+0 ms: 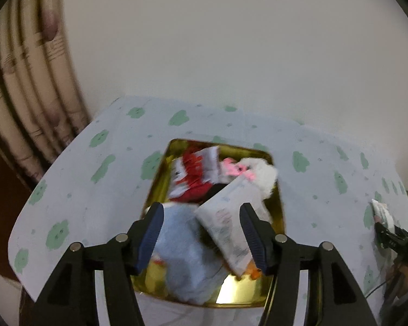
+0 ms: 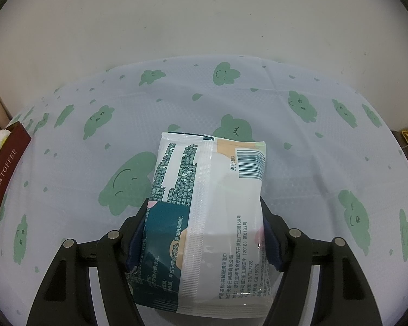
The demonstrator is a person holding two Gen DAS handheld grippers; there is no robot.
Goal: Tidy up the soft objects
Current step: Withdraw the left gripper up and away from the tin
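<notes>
While the L gripper (image 1: 202, 233) hung over the gold tin (image 1: 278, 203), we noted its jaws wide apart, nothing pressed between the blue pads (image 1: 151, 235). No earlier view, so we logged state only. Tin sat at centre of the L wrist view on the cloud-print cloth (image 1: 95, 190). Inside the tin: pale blue soft item (image 1: 187, 258) at 6 o'clock, directly below the jaws; white packet (image 1: 231, 225) tilted, leaning toward 5 o'clock, partly over the blue item; red-and-white item (image 1: 195, 174) at 12 o'clock; white fluffy toy w/ pink bits (image 1: 254, 172) at 1 o'clock; sth yellow-orange near the tin's near edge, too blurred to ID. View smeared overall.

R gripper (image 2: 205, 231) held a wet-wipes pack (image 2: 217, 203), pads pressed on both long sides, pack's printed back seam facing up, barcode end pointing to 12 o'clock. Pack appeared above the cloth (image 2: 299, 149); contact w/ cloth we couldn't tell. Dark red toffee box (image 2: 5, 174) stood at 9 o'clock in the R wrist view, well apart from the pack.
</notes>
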